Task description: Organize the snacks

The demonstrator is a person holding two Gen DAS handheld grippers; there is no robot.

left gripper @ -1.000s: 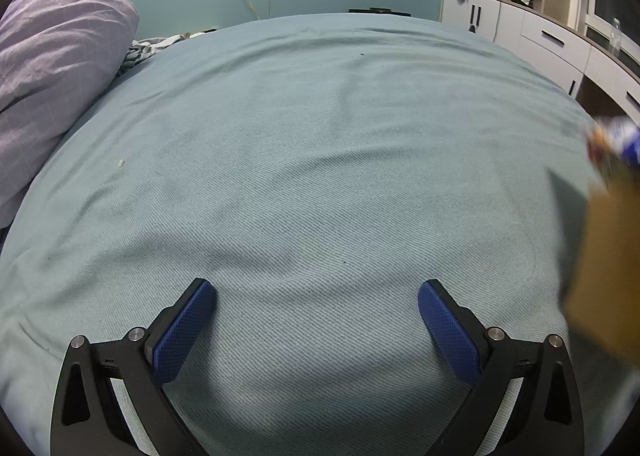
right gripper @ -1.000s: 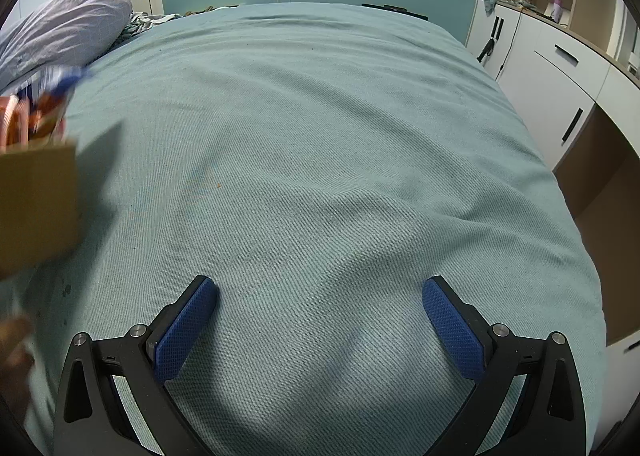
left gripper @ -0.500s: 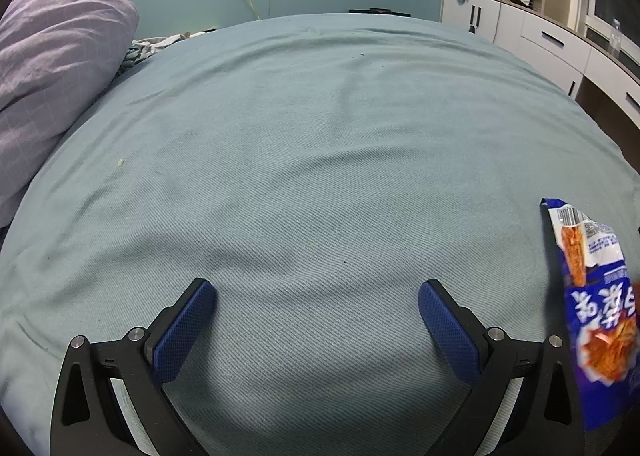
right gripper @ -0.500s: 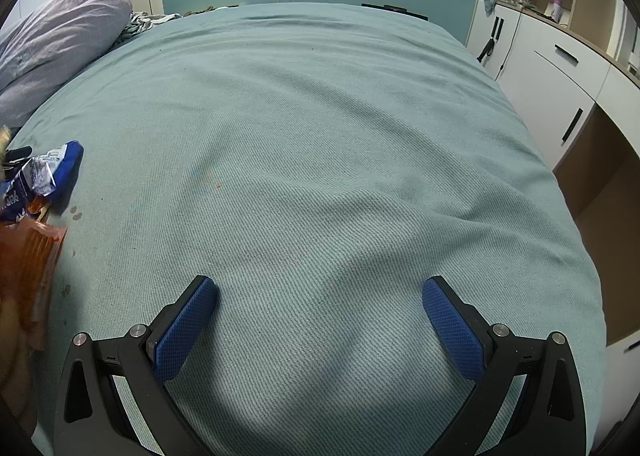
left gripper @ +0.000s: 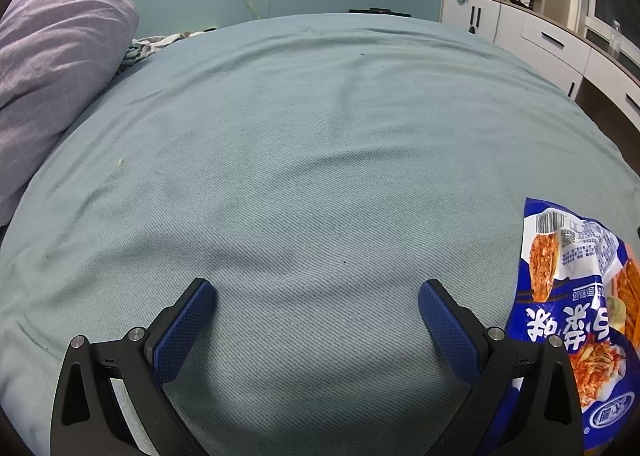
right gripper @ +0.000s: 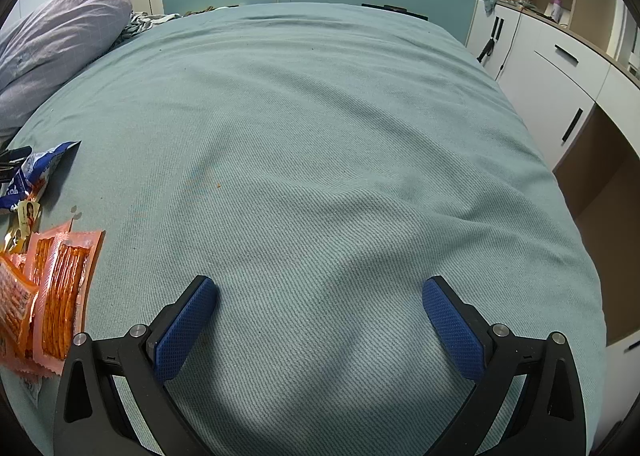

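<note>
Left wrist view: left tool (left gripper: 316, 310) hovers low over the bed (left gripper: 320, 160), level, jaws spread wide, nothing btwn them. Blue snack bag (left gripper: 568, 308) lies just right of it.

Right wrist view: right tool (right gripper: 320, 310) same pose, wide apart, empty. Orange snack packs (right gripper: 52, 296) w/ blue snack bag (right gripper: 36, 172) at left edge.

A matt, woven cloth bedspread (left gripper: 304, 160) is covering the bed. The blue snack bag (left gripper: 568, 296) is showing glossy, crinkled plastic film, as are the orange packets (right gripper: 60, 288). Textured blue rubbery pads (right gripper: 184, 330) are lining matt black plastic fingers.
</note>
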